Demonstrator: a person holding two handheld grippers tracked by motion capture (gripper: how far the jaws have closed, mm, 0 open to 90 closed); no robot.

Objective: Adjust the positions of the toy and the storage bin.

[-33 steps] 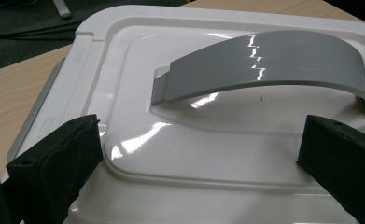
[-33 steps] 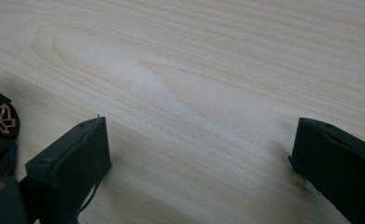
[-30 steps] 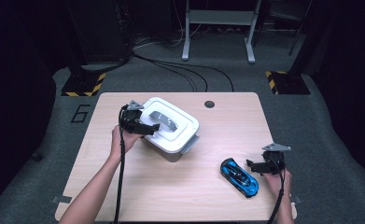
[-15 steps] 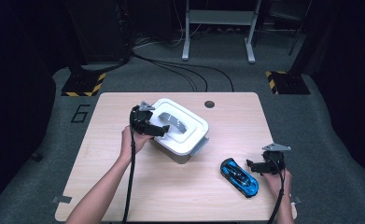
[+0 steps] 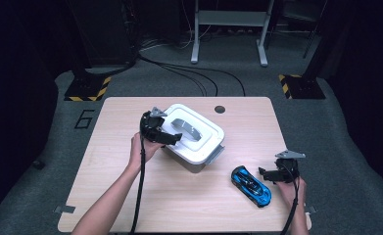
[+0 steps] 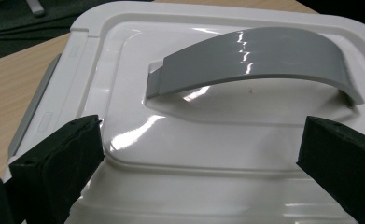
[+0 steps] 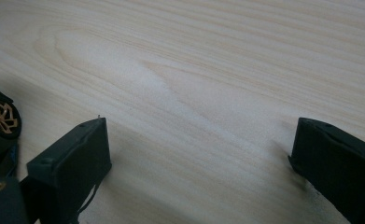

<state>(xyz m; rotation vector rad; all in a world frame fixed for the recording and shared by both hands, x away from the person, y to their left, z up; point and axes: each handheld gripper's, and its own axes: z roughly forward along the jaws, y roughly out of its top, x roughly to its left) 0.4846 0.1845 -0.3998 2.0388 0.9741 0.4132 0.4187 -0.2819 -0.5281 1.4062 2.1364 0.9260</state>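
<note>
Nearest the person, the right tool (image 5: 271, 174) rests low at the front right of the wooden surface (image 5: 106, 196), jaws spread wide with bare wood between them in the right gripper view. It grips nothing. The blue toy car (image 5: 251, 186) lies just beside it, toward the middle of the surface, apart from the jaws; one gold-spoked wheel (image 7: 3, 116) appears at the left edge of the right gripper view.

Farther in, near the centre of the surface, stands the white container (image 5: 193, 139) with its lid (image 6: 227, 154) on. The left tool (image 5: 165, 137) hovers over the container's left side, jaws wide open and holding nothing. In the left gripper view the jaws flank the lid, and the grey arched handle (image 6: 259, 60) lies ahead of them, not yet between them.

Beyond the surface: dark floor, cables (image 5: 189, 73) and a metal stand (image 5: 228, 29).
</note>
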